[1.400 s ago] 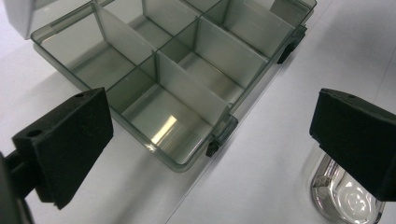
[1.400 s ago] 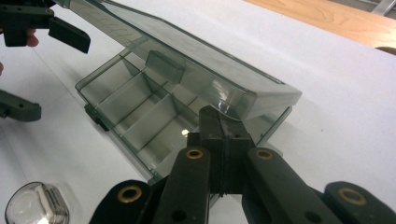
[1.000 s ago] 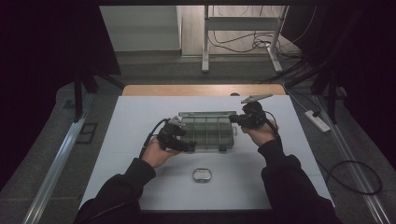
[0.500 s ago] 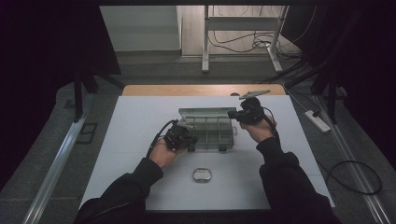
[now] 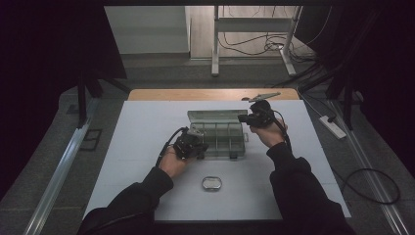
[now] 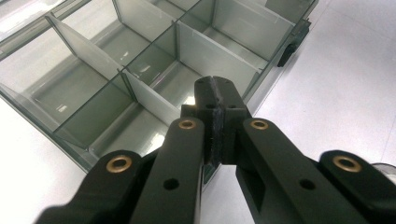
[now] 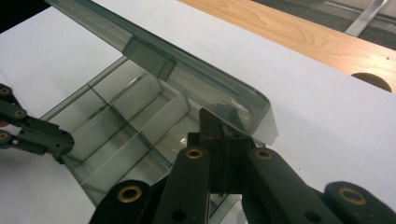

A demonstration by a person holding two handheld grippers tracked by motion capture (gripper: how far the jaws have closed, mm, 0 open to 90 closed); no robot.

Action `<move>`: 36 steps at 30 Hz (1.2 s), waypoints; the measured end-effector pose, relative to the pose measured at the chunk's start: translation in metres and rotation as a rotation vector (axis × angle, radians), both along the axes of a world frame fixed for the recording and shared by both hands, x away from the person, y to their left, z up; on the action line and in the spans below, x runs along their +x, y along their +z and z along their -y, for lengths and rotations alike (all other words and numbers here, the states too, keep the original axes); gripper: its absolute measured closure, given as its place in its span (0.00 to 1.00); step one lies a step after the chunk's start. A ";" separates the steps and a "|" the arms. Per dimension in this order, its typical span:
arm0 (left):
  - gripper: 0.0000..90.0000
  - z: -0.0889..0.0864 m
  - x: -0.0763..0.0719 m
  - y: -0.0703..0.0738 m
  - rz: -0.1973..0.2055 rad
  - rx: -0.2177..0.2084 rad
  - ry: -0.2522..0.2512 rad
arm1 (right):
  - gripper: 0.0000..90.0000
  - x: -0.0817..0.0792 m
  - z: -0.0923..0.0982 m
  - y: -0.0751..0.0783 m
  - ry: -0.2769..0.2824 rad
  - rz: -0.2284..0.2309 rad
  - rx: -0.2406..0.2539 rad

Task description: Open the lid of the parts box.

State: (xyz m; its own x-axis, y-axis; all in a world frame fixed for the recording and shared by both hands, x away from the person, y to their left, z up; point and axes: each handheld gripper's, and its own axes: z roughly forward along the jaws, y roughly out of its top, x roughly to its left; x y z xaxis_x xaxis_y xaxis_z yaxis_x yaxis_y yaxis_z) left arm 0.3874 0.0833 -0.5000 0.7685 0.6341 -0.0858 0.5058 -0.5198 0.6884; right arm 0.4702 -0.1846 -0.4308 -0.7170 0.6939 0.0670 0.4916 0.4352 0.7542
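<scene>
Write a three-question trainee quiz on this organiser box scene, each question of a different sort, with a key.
1. True or false: the lid of the clear compartment box is raised.
2. Which gripper has its tips at the lid's corner? A) left gripper B) right gripper C) both
3. Fill in: on the white mat nearer the person than the box lies a small ______ tin.

Key
1. True: in the right gripper view the lid tilts up over the compartments.
2. B: its shut jaws meet the lid's rounded corner; whether they pinch it is unclear. The left gripper's shut jaws sit at the box's near wall.
3. Oval.
</scene>
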 end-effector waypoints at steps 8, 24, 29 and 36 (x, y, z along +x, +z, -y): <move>0.99 0.000 0.000 0.000 0.000 -0.003 -0.001 | 1.00 0.009 -0.003 -0.002 -0.008 0.007 0.004; 0.99 -0.001 0.000 -0.001 -0.002 -0.009 -0.005 | 1.00 0.029 -0.005 -0.009 -0.041 0.009 0.007; 0.99 -0.001 0.001 -0.001 -0.003 -0.010 -0.007 | 1.00 0.033 -0.006 -0.011 -0.044 0.013 0.009; 0.99 -0.001 0.001 -0.001 -0.004 -0.008 -0.009 | 1.00 0.041 -0.006 -0.013 -0.059 0.012 0.008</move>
